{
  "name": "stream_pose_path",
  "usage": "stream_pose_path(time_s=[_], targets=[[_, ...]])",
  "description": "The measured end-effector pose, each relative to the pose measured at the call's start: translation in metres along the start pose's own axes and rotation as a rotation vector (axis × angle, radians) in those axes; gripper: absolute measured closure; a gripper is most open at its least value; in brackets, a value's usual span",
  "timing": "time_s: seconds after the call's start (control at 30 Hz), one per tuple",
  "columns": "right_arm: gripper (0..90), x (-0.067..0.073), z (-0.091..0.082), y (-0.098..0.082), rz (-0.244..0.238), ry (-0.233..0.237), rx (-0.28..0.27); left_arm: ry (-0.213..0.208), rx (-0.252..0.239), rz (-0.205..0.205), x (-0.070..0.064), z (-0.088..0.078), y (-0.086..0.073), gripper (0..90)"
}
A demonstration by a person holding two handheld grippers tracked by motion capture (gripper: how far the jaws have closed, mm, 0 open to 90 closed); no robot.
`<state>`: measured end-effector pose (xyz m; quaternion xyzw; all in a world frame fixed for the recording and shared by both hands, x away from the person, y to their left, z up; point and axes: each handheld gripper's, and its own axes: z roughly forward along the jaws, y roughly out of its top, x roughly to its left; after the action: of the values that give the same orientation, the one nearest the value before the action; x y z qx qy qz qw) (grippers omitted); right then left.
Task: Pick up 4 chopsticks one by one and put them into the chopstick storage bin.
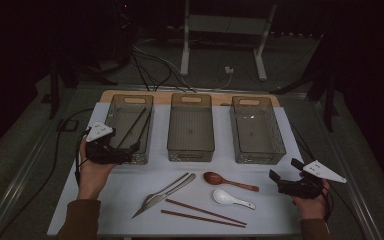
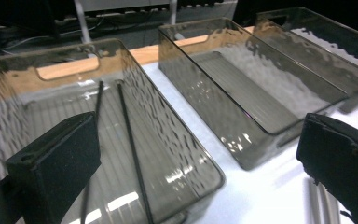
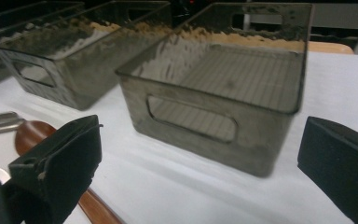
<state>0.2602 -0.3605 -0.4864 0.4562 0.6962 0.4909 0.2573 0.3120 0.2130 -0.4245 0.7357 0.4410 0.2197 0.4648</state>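
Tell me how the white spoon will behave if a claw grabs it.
The white spoon looks glossy, likely ceramic: probably stiff, slippery and chippable if dropped. It rests bowl-up on the white cloth, so a push would likely spin or slide it. Its thin handle gives the open right claw little to grip.

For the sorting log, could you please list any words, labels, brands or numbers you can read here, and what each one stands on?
No readable text anywhere.
Three bins, left bin, middle bin and right bin: plain smoky plastic, no labels.
Black chopsticks in the left bin, brown chopsticks, wooden spoon, white spoon, metal utensils: no markings visible.
Left gripper and right gripper: no lettering visible.
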Motion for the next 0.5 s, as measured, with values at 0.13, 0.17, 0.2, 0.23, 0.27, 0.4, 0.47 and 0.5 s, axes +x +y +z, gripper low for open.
stream_pose_path(time_s=[0.13, 0.17, 0.2, 0.23, 0.27, 0.4, 0.47, 0.5], targets=[[0.0, 0.002, 0.005, 0.010, -0.042, 0.032, 0.019, -0.005, 0.008, -0.001, -0.002, -0.002, -0.012, 0.7], [0.0, 0.004, 0.006, 0.012, -0.055, 0.042, 0.026, -0.004, 0.009, 0.001, -0.002, -0.002, -0.015, 0.7], [0.0, 0.006, 0.008, 0.016, -0.070, 0.054, 0.036, -0.009, 0.005, -0.004, -0.002, -0.003, -0.017, 0.7], [0.0, 0.008, 0.010, 0.018, -0.080, 0.069, 0.040, -0.012, 0.005, -0.004, -0.002, -0.004, -0.018, 0.7], [0.0, 0.009, 0.011, 0.020, -0.089, 0.080, 0.043, -0.009, 0.003, -0.004, -0.002, -0.004, -0.019, 0.7], [0.0, 0.015, 0.021, 0.028, -0.110, 0.136, 0.069, -0.017, -0.010, -0.011, -0.003, -0.006, -0.023, 0.7], [0.0, 0.017, 0.026, 0.031, -0.119, 0.162, 0.080, -0.021, -0.005, -0.007, -0.004, -0.006, -0.025, 0.7], [0.0, 0.019, 0.028, 0.033, -0.122, 0.173, 0.085, -0.022, -0.006, -0.006, -0.005, -0.005, -0.025, 0.7]])
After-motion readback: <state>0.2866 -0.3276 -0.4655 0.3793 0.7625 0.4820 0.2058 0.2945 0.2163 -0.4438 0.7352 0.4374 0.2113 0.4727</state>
